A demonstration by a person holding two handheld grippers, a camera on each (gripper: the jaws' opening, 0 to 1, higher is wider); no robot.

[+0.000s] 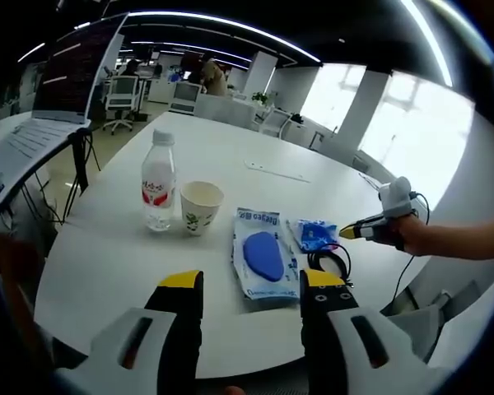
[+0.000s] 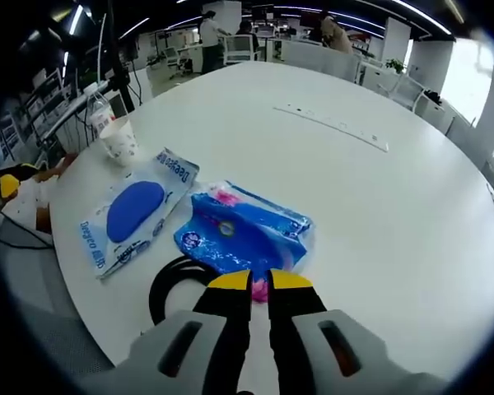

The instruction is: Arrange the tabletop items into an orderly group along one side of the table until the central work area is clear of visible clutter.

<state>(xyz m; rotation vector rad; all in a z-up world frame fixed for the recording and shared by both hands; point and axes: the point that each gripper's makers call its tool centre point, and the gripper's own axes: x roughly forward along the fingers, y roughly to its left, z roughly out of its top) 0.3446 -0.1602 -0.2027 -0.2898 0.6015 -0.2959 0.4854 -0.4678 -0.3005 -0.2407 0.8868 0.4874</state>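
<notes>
Pinching blue packet (image 2: 243,233): right claw (image 2: 260,281) (nearly closed)

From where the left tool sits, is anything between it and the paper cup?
Nothing visible. Bare table runs from the open left tool to the paper cup; the water bottle stands just left of the cup, close beside it.

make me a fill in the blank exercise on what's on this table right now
1. The paper cup stands beside a water ____ with a red label.
2. The clear packet holds a flat object coloured ____.
3. The right hand-held gripper has its jaws nearly together at the edge of the crinkly ____ bag.
4. The left hand-held gripper has its jaws ____ and holds nothing.

Missing words: bottle; blue; blue; open
</notes>
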